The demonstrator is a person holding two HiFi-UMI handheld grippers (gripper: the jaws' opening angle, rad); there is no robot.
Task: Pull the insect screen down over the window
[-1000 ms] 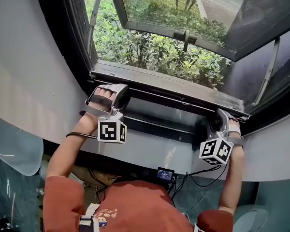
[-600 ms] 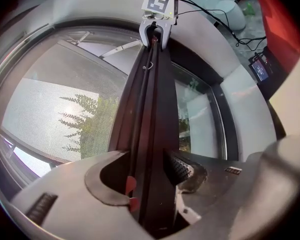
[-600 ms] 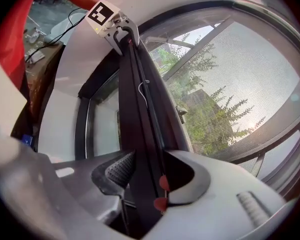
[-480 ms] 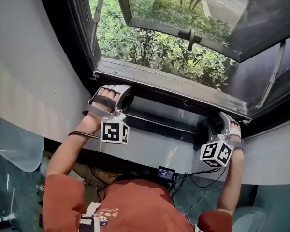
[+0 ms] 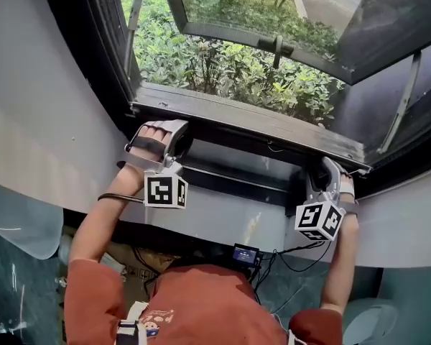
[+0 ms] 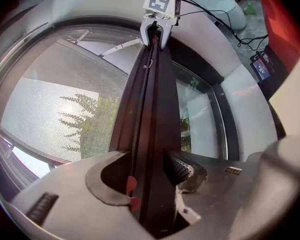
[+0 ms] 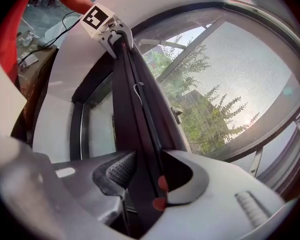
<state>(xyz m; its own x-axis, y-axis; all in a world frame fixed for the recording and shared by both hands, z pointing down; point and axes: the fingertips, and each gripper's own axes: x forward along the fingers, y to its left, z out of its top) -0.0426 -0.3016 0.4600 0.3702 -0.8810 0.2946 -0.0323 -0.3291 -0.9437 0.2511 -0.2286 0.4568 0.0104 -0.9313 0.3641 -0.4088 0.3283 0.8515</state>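
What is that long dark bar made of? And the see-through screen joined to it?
The bar looks like metal with dark matt paint: straight hard edges and a dull sheen. The screen looks like fine woven mesh, maybe plastic or fibreglass: a tiny grid with trees showing through.

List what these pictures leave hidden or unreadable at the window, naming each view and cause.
- Head view: the window frame is cut off by the upper edge.
- Left gripper view: the near end of the screen bar is hidden below the left gripper, which is shut on it.
- Head view: the small display is too small to read.
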